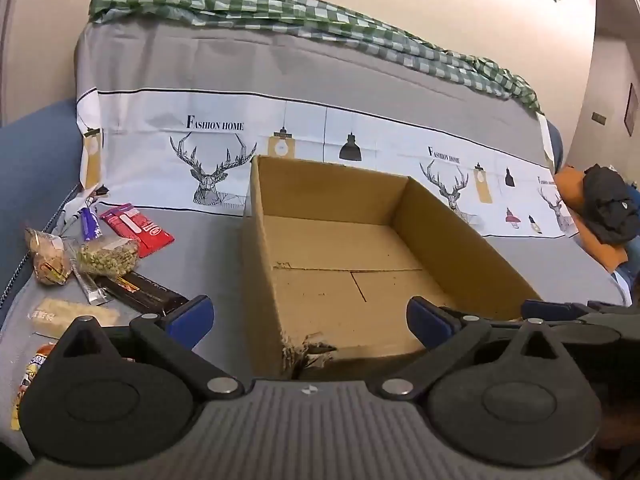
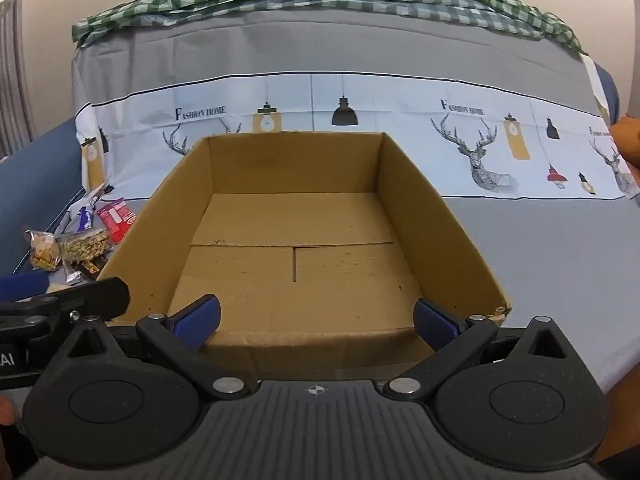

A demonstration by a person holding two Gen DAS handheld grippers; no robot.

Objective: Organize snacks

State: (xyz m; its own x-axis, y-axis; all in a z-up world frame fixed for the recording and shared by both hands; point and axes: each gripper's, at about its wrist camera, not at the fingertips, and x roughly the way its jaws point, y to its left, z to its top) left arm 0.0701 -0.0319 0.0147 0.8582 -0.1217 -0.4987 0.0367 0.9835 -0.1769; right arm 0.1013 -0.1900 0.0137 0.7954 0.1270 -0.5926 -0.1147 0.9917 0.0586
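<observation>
An empty open cardboard box [image 1: 460, 240] [image 2: 424, 216] sits on a grey-covered sofa seat. Left of it lies a heap of snacks: a red packet [image 1: 138, 230] [image 2: 116, 219], a clear bag of green bits [image 1: 107, 257] [image 2: 85, 244], a bag of pale nuts [image 1: 47, 258] [image 2: 42, 254], a purple wrapper [image 1: 90, 226], a black bar [image 1: 144, 290] and a pale wafer bar [image 1: 74, 314]. My left gripper [image 1: 310, 322] is open over the box's near left corner, nothing between its blue pads. My right gripper [image 2: 316, 322] hangs open over the box's near wall, also empty.
A printed deer cover [image 1: 208, 168] drapes the sofa back, with a green checked cloth [image 1: 280, 10] on top. An orange cushion with a black bundle [image 1: 610, 208] lies at the right end. The box's near corner [image 1: 310, 354] is torn. A blue armrest [image 1: 36, 160] flanks the snacks.
</observation>
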